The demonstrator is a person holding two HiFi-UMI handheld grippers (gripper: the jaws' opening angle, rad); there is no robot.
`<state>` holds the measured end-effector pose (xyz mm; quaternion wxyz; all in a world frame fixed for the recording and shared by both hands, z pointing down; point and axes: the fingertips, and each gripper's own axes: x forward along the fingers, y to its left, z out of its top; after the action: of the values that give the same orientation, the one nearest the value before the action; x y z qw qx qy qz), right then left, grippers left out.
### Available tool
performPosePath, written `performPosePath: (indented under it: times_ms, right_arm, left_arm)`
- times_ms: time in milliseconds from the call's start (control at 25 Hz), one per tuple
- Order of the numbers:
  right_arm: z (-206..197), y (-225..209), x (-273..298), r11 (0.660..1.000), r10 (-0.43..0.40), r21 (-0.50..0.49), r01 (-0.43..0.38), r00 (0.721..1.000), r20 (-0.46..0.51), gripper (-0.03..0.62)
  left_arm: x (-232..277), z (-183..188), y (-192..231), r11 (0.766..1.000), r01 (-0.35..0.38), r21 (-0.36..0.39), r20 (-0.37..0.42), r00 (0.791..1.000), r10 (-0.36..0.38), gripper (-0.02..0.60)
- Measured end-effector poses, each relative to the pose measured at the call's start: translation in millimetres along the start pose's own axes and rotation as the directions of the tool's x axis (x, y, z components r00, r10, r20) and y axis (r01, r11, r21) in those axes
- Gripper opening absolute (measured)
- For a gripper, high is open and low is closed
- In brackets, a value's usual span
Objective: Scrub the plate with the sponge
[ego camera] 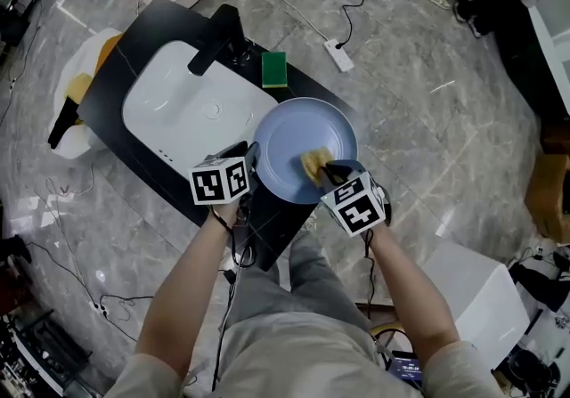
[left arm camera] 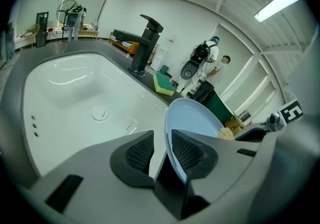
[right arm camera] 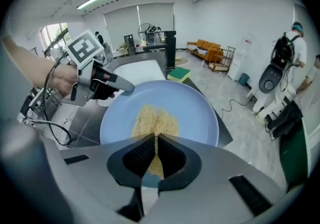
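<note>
A pale blue plate [ego camera: 298, 142] sits over the right end of the black counter [ego camera: 151, 18], beside the white sink [ego camera: 178, 102]. My left gripper [ego camera: 252, 160] is at the plate's left rim. In the left gripper view the plate [left arm camera: 192, 118] stands tilted with its rim between the jaws of that gripper [left arm camera: 162, 140]; a gap shows at the left pad, so the jaws are open. My right gripper [ego camera: 325, 172] is shut on a yellow fibrous sponge [ego camera: 313, 162] that lies on the plate's face. In the right gripper view this gripper [right arm camera: 156, 143] pinches the sponge [right arm camera: 155, 118] against the plate [right arm camera: 195, 110].
A black faucet [ego camera: 218, 38] rises behind the sink. A green-and-yellow sponge [ego camera: 274, 69] lies on the counter behind the plate. A white power strip [ego camera: 339, 55] and cables lie on the floor. Two people [left arm camera: 212, 67] stand far off. A white box [ego camera: 481, 294] is at my right.
</note>
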<state>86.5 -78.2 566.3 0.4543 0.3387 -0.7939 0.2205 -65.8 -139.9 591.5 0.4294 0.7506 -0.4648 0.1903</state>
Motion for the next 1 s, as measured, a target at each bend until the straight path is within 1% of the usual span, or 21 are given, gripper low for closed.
performPosePath:
  times_ms: [120, 200, 280, 400, 520, 680, 840, 920, 1000]
  right_arm:
    - [12, -9, -15, 0.997, -0.076, -0.022, 0.077, 0.996, 0.050, 0.041]
    - [23, -12, -26, 0.994, -0.103, -0.018, 0.105, 0.990, 0.093, 0.041]
    - [37, -12, -41, 0.993, -0.116, -0.003, 0.118, 0.983, 0.142, 0.041]
    - [61, -13, -64, 0.991, -0.131, 0.017, 0.130, 0.967, 0.216, 0.041]
    - [81, -15, -88, 0.990, -0.143, 0.035, 0.138, 0.949, 0.281, 0.041]
    - [112, -8, -124, 0.989, -0.147, 0.043, 0.141, 0.914, 0.378, 0.041]
    - [142, 5, -162, 0.988, -0.146, 0.032, 0.148, 0.870, 0.471, 0.041]
    - [156, 12, -183, 0.988, -0.145, 0.025, 0.155, 0.844, 0.517, 0.041]
    - [168, 19, -204, 0.987, -0.142, 0.020, 0.158, 0.817, 0.559, 0.041]
  left_arm:
    - [-17, 1, -3, 0.999, -0.003, 0.050, 0.022, 1.000, 0.002, 0.126]
    - [-31, 7, -9, 0.996, -0.002, 0.091, 0.053, 0.999, -0.003, 0.126]
    - [-47, 18, -17, 0.991, 0.001, 0.133, 0.085, 0.996, -0.013, 0.123]
    - [-73, 38, -29, 0.984, 0.007, 0.176, 0.132, 0.991, -0.031, 0.091]
    - [-100, 59, -40, 0.971, -0.003, 0.239, 0.189, 0.981, -0.043, 0.080]
    - [-132, 85, -54, 0.946, -0.026, 0.324, 0.262, 0.963, -0.063, 0.069]
    - [-161, 108, -69, 0.916, -0.060, 0.397, 0.330, 0.940, -0.082, 0.051]
    - [-178, 120, -78, 0.903, -0.077, 0.422, 0.370, 0.924, -0.094, 0.045]
    - [-197, 131, -88, 0.890, -0.098, 0.445, 0.414, 0.904, -0.108, 0.040]
